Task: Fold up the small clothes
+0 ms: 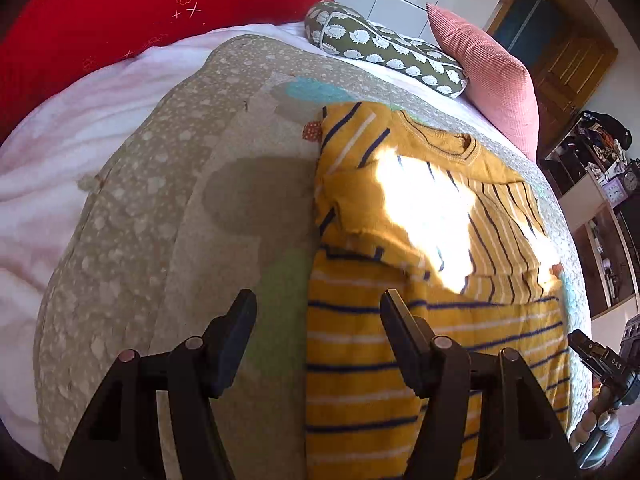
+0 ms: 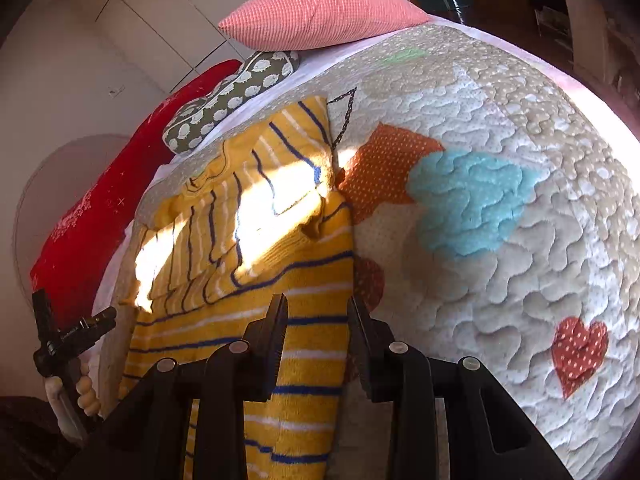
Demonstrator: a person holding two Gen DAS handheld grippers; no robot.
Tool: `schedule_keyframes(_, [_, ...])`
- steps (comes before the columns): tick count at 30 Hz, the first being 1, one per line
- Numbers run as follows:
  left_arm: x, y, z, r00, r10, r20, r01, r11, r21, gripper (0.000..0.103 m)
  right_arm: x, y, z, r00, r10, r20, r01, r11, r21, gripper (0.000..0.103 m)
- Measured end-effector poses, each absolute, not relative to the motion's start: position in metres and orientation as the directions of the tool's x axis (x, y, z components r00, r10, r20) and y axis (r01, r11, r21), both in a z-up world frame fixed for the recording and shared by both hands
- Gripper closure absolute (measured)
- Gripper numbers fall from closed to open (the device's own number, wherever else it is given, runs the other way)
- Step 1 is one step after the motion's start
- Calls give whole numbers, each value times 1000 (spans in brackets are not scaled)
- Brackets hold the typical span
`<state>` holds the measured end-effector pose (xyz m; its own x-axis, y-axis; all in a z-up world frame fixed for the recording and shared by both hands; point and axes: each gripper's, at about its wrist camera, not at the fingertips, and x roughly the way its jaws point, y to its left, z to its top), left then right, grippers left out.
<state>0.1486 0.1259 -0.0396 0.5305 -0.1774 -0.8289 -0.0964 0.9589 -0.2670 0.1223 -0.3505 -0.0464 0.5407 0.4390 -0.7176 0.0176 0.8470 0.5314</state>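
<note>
A small yellow sweater with navy and white stripes lies flat on a quilted blanket, both sleeves folded across its chest, a bright sun patch over them. My left gripper is open and straddles the sweater's left edge; its right finger hangs over the knit, the other over the blanket. In the right wrist view the same sweater fills the left half. My right gripper stands open with a narrower gap and straddles the sweater's right edge. Nothing is pinched between either pair of pads.
At the head of the bed lie a red pillow, a green patterned cushion and a pink cushion. A black clamp on a stand rises beside the bed's near edge. Shelves line the wall on the right.
</note>
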Motion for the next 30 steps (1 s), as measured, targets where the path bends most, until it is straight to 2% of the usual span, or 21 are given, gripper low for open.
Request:
schedule_keyframes(3, [108, 128, -49, 513, -198, -835, -97, 954, -285, 40, 85, -339, -58, 516, 470, -716, 14, 831, 556, 65])
schedule_keyframes(7, [58, 120, -62, 495, -276, -824, -97, 924, -369, 38, 42, -336, -72, 520, 510, -685, 38, 787, 615, 65])
schedule_keyframes(9, [35, 112, -61, 503, -295, -813, -89, 917, -388, 29, 22, -335, -72, 539, 522, -661, 35, 770, 637, 64])
schedule_keyframes(12, [10, 101, -67, 479, -371, -796, -74, 886, -458, 26, -1, -332, -71, 550, 556, -624, 14, 741, 672, 63])
schedule_keyframes(16, [-12, 83, -68, 488, -342, -803, -30, 913, -407, 25, -20, -326, -82, 515, 631, -579, 1, 676, 737, 62])
schedule_keyframes(18, [-17, 76, -68, 478, -371, -796, -12, 903, -428, 21, -28, -320, -85, 503, 655, -564, -15, 659, 752, 62])
schedule_keyframes(22, [-23, 59, -74, 439, -407, -801, -13, 888, -459, 20, -27, -313, -89, 505, 662, -554, -24, 652, 758, 62])
schedule_keyframes(23, [-23, 54, -74, 435, -395, -809, -3, 898, -440, 22, -24, -311, -90, 506, 662, -553, -24, 652, 758, 62])
schedule_keyframes(25, [-20, 48, -73, 431, -311, -847, -8, 937, -348, 61, -20, -309, -90, 511, 657, -554, -24, 655, 755, 62])
schedule_keyframes(26, [-17, 50, -72, 426, -279, -860, -14, 949, -315, 96, -19, -309, -90, 511, 656, -555, -24, 657, 754, 63])
schedule_keyframes(28, [-15, 65, -71, 405, -364, -838, -44, 908, -416, 95, -17, -311, -91, 498, 662, -560, -14, 651, 759, 87])
schedule_keyframes(30, [-18, 75, -64, 412, -380, -828, -64, 895, -442, 95, -22, -316, -90, 504, 678, -535, -13, 625, 781, 91])
